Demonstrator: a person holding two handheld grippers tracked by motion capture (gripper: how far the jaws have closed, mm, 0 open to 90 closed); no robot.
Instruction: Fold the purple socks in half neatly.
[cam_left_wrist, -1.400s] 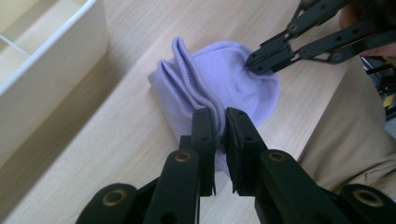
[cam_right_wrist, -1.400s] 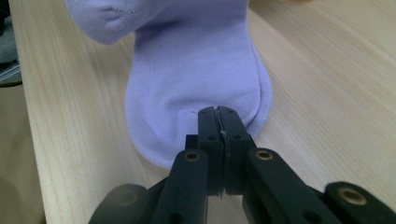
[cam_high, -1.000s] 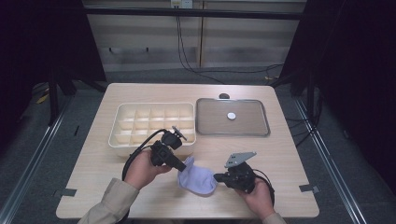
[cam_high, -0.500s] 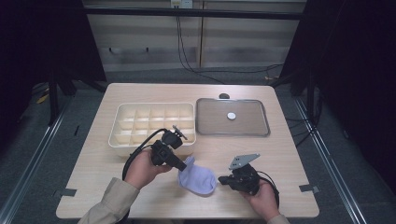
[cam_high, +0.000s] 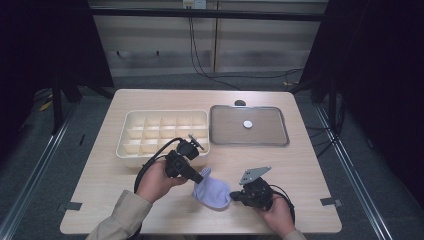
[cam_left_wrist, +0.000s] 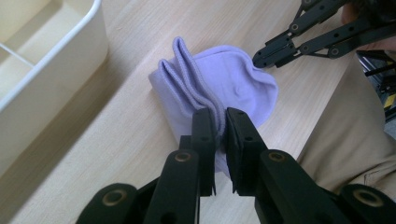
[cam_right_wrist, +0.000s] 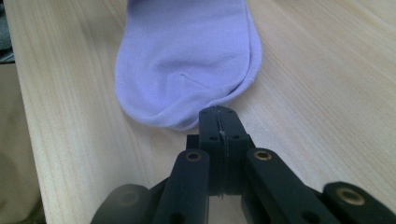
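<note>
Our left jaws are clamping the ribbed cuff of the lilac sock (cam_left_wrist: 219, 93), pinching its folded layers between the two black pads of the left gripper (cam_left_wrist: 220, 126). Our right jaws are sitting pressed together, pad against pad, at the sock's rounded toe edge; in the right gripper view the tip of the right gripper (cam_right_wrist: 219, 116) is touching or just meeting the hem, and we cannot tell whether any fabric is caught between the pads.

In the high view we are holding the sock (cam_high: 212, 190) on the table (cam_high: 310, 170) near its front edge, roughly midway along it, with the left gripper (cam_high: 200, 176) at the sock's upper left side and the right gripper (cam_high: 234, 196) at its right side. Our left hand (cam_high: 155, 180) is wrapping its gripper's body, a beige sleeve (cam_high: 120, 220) trailing toward the front edge, and our right hand (cam_high: 277, 215) is gripping the other close to that same edge.

Behind the left gripper a cream divided tray (cam_high: 165, 132) is lying toward the left half of the table. Just beside it on the right a flat grey tray (cam_high: 272, 137) is lying, carrying a small white disc (cam_high: 247, 123) near its middle. A small dark object (cam_high: 240, 103) is resting just beyond the grey tray toward the back edge.
</note>
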